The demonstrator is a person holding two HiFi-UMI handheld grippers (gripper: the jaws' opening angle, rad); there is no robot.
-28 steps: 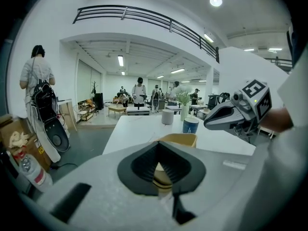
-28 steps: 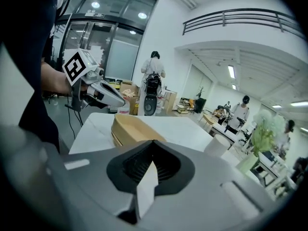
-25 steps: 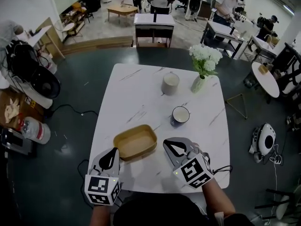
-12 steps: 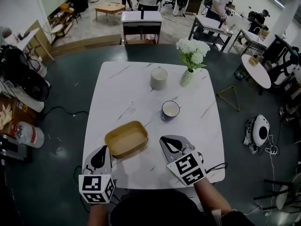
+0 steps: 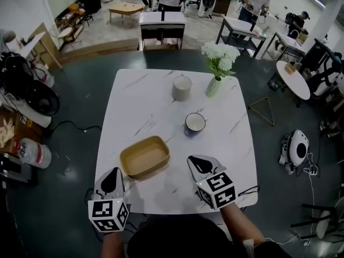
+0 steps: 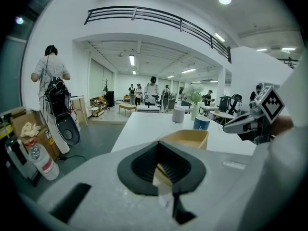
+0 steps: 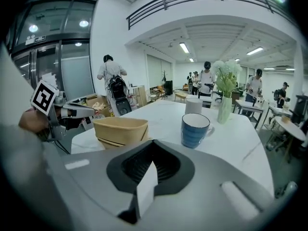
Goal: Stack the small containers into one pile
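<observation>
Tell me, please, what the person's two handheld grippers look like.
The left gripper and right gripper are smooth light grey shells. Each tapers to a pointed claw lined with black ribbed pads. Each carries a white cube printed with black square markers.

The left gripper (image 5: 112, 177) and right gripper (image 5: 198, 164) have pale grey shells, black teardrop mouths, and black-and-white marker cubes (image 5: 216, 190).
</observation>
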